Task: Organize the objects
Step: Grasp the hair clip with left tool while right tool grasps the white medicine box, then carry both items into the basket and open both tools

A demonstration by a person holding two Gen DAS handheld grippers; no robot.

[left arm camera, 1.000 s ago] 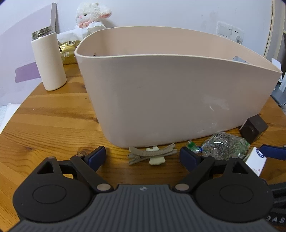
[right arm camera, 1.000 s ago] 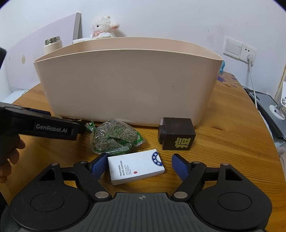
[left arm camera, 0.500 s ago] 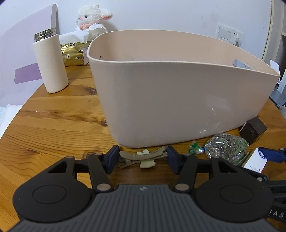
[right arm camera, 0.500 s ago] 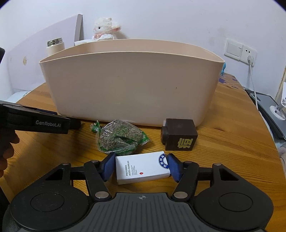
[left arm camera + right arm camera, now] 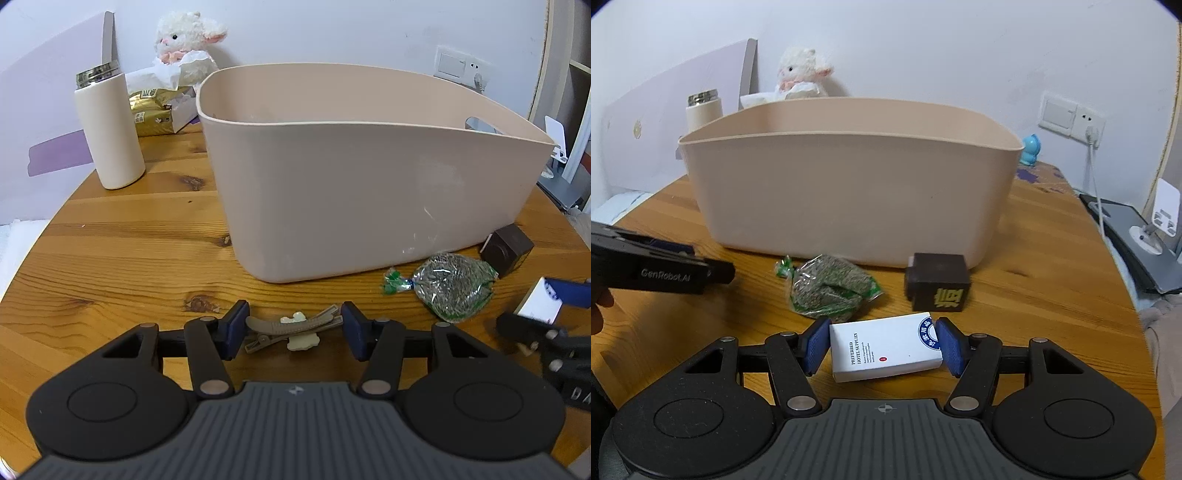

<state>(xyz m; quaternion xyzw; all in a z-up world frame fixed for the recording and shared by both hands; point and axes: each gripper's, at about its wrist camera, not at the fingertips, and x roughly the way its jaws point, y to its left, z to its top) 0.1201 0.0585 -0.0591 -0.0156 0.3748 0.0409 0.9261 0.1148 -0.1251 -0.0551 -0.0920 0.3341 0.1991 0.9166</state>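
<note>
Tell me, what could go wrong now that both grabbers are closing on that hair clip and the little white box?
The hair clip is thin and flat between the left gripper pads, so it might pivot or slip out when lifted. The white box is pinched by the right gripper at its ends; a hard squeeze could dent it. Both must clear the tall bin wall.

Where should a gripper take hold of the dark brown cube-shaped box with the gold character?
Grip the dark brown cube-shaped box across its left and right flat side faces, coming from the front along the wooden table. It sits upright and square, with free space either side; the beige plastic bin close behind blocks a rear approach.
</note>
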